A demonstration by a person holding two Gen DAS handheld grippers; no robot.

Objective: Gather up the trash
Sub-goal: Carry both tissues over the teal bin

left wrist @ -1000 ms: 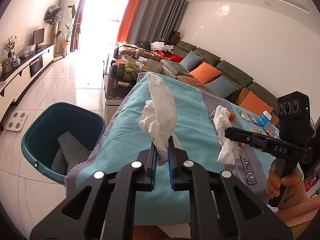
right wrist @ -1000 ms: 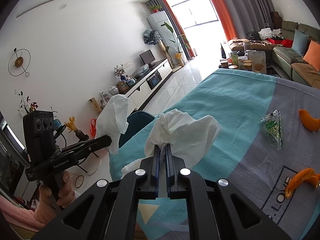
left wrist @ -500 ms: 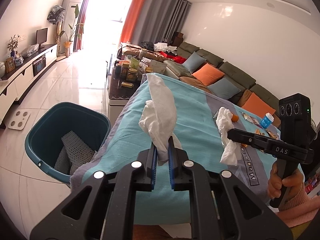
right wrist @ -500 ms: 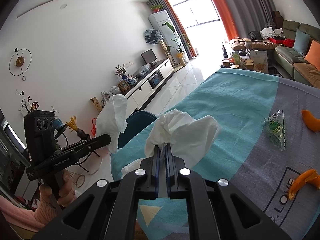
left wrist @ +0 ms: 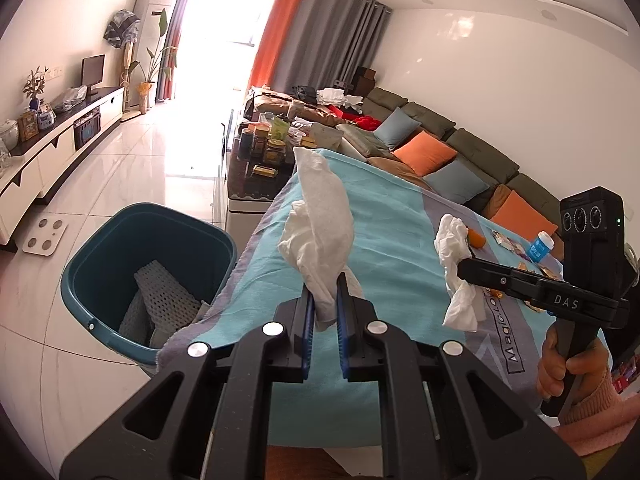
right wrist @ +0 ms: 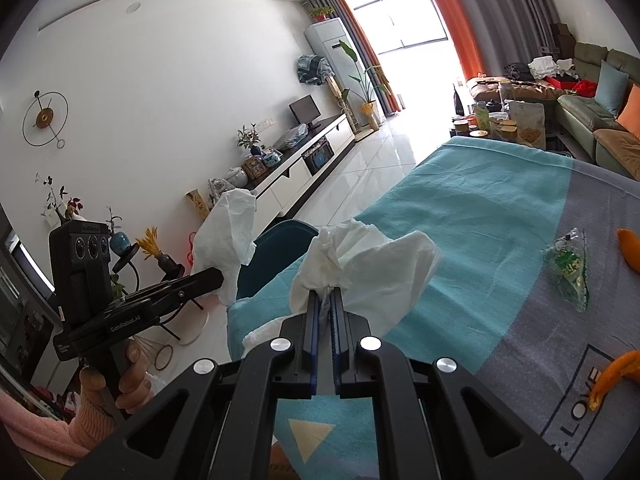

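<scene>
both tools pinch tissues above the bench

the left tool (left wrist: 322,294) is clamped on a white tissue (left wrist: 320,220), tilted downward over the bench's (left wrist: 392,208) left edge, near the teal bin (left wrist: 100,240) on the floor. the right tool (right wrist: 326,304) grips a second crumpled tissue (right wrist: 368,260), likewise angled down. a wrapper (right wrist: 570,272) and what may be orange peel (right wrist: 612,376) lie toward the bench's right side.
</scene>
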